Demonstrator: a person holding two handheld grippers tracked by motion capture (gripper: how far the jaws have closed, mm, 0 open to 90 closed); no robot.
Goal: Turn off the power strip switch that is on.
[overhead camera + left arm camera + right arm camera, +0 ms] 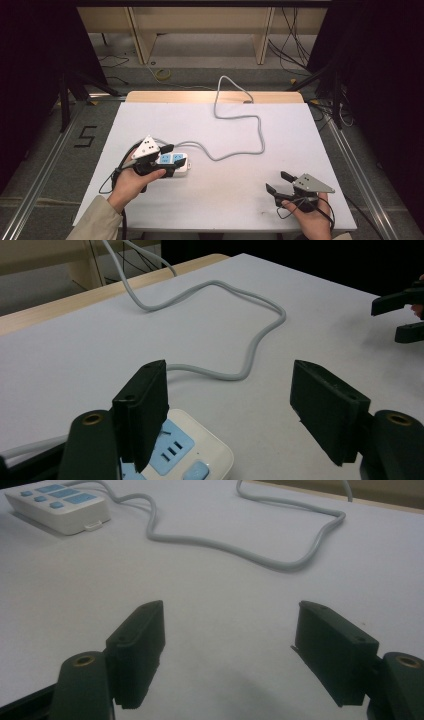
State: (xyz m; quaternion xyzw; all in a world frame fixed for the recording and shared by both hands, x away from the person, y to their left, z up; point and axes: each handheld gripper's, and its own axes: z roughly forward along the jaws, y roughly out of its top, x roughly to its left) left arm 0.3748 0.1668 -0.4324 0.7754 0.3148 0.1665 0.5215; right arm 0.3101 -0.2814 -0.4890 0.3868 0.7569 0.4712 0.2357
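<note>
Two grippers work over a white table (240, 150), and one white power strip (175, 162) with blue sockets lies on it. In the high view the strip is in the left half of the frame, a little below the middle. The left gripper (170, 155) is just over the strip's left end, with its grey three-cornered plate at the upper left of the strip, and a hand (131, 182) in a beige sleeve holds it from the lower left. In the left gripper view the jaws stand wide apart. The left jaw hangs over the corner of the power strip (185, 450) at the bottom of the frame, and the right jaw is over bare table. The pads do not press on the strip.

A grey cable (240, 120) leaves the strip, runs to the right, makes a loop in the middle of the table and goes over the far edge at the top of the frame. In the left gripper view this cable (250, 350) curves across the centre.

The right gripper (278, 182) is in the lower right of the high view, well apart from the strip. Its jaws are also wide, with only white table between them. In the right gripper view the power strip (60, 507) sits in the upper left corner, and the cable (280, 562) bends across the top.
</note>
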